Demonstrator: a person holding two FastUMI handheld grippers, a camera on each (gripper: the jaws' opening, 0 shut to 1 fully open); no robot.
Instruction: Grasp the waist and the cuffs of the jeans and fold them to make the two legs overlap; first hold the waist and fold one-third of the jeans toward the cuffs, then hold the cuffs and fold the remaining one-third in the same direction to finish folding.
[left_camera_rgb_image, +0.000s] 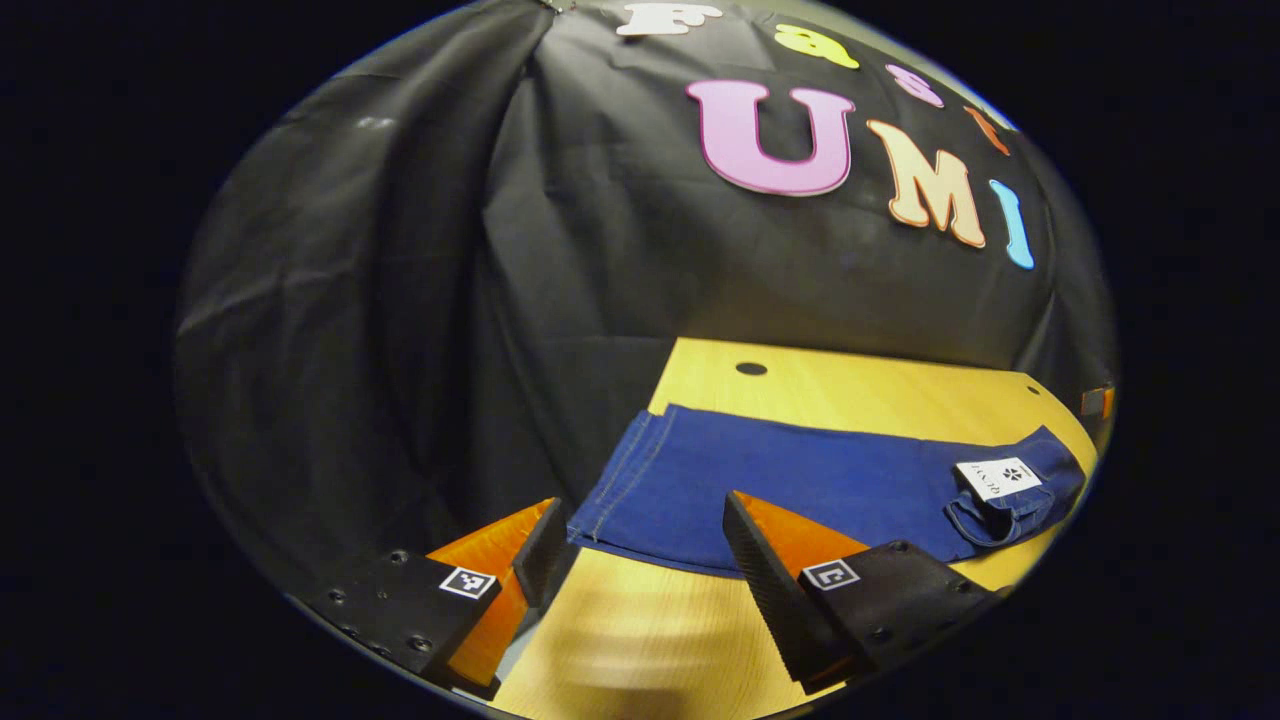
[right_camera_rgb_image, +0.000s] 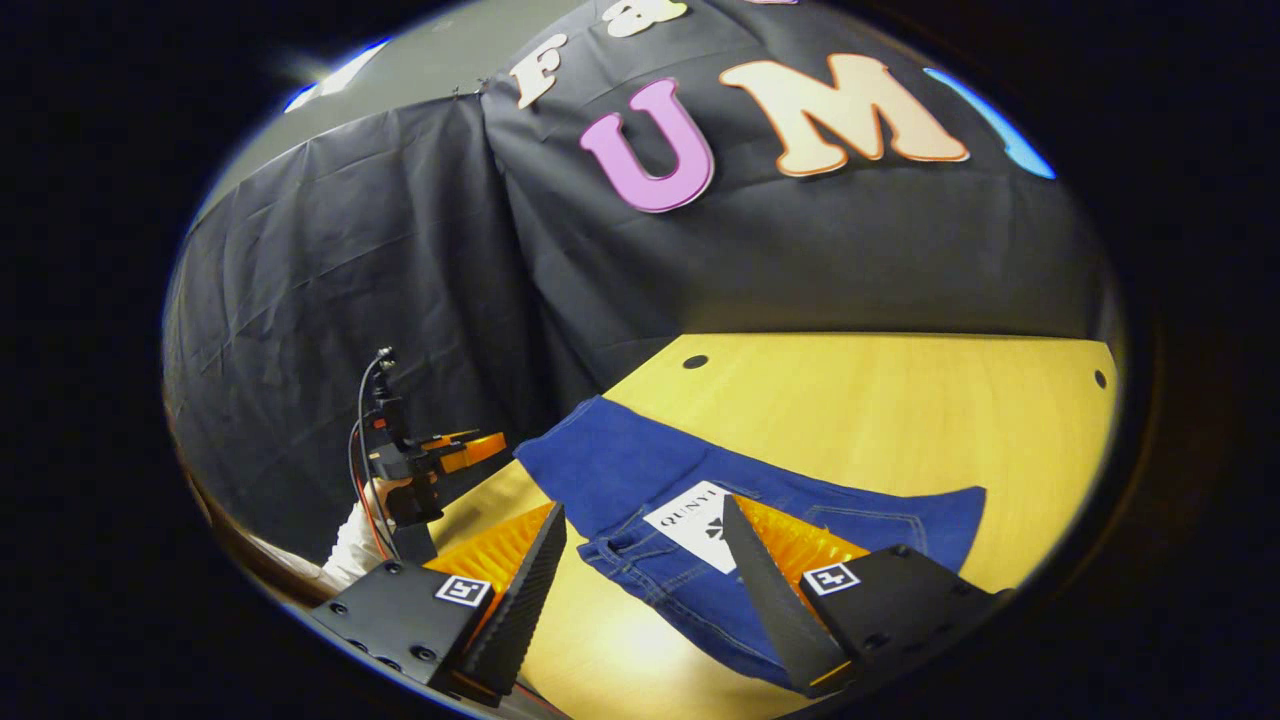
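Left gripper view looks along the jeans (left_camera_rgb_image: 800, 480) from the cuff end: they lie flat on the table (left_camera_rgb_image: 860, 390), long axis running from the hem near this camera's left side away to the waist at the right, where a white tag (left_camera_rgb_image: 998, 478) sits beside the waistband. The left gripper (left_camera_rgb_image: 640, 570) hovers just short of the near long edge by the cuffs, jaws wide apart with nothing between them.

Right gripper view shows the other end. The right gripper (right_camera_rgb_image: 645, 580) hangs over the waist, jaws also spread and empty, with the white tag and the waistband lying in the gap ahead of the fingers. From here the legs stretch off to the left, toward the left gripper, held in a hand with a pale sleeve (right_camera_rgb_image: 355, 545) off the table's far-left edge.

So each gripper is nearer to one end: right to the waist, left to the cuffs. The jeans look like a single narrow strip already, though whether the legs lie fully overlapped I cannot tell. Judging by the layout, the next grasp falls to the right gripper at the waist, carrying it along the long axis toward the cuffs.
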